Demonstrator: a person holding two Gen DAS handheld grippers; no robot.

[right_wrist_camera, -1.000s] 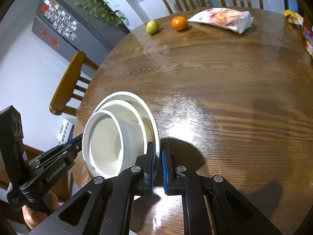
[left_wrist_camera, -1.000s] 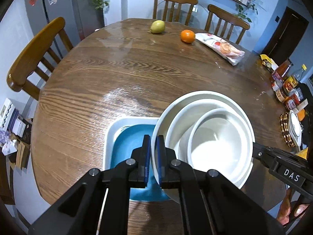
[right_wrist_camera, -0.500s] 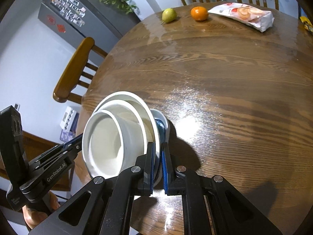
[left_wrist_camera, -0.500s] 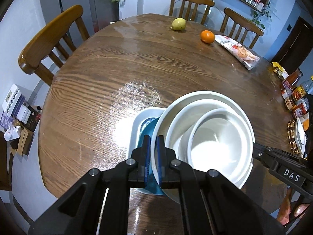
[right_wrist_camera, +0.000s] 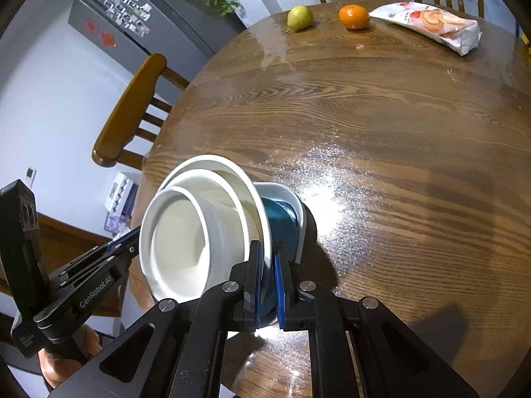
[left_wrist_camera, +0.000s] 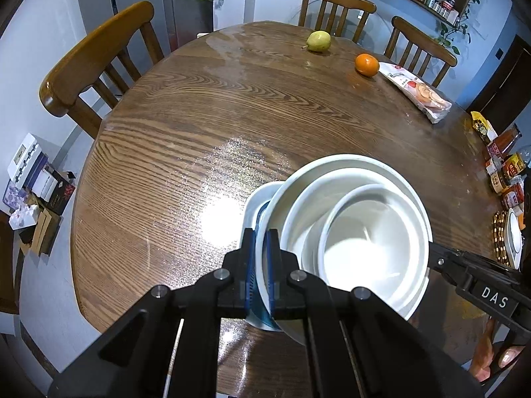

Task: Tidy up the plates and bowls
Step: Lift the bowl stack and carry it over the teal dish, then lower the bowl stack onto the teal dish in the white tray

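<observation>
Brown wood fills most of both views: a big round tabletop point(left_wrist_camera: 186, 126) with wooden chairs point(left_wrist_camera: 96, 63) around its far and left edges. A grey fridge point(right_wrist_camera: 132, 16) with little pictures stuck on it stands at the upper left of the right wrist view.

Low in the middle of the left wrist view is a stack of white bowls point(left_wrist_camera: 361, 238), three of them, each one sitting inside a bigger one. Under the stack sits a square plate point(left_wrist_camera: 255, 199), white at the rim and blue inside. Most of it is hidden by the bowls.

The left tool point(left_wrist_camera: 259, 265) is pinched tight on the left rim of the biggest bowl. The right tool point(right_wrist_camera: 267, 282) is pinched tight on the other side of that rim, low in the middle of its own view. Each tool shows at the side of the other one's view.

A snack bag point(left_wrist_camera: 418, 91) lies at the upper right of the left wrist view, well away from the bowls. An orange point(left_wrist_camera: 366, 64) sits just beside it, and a pear point(left_wrist_camera: 318, 41) near that. Jars and packets point(left_wrist_camera: 504, 169) crowd the right edge.
</observation>
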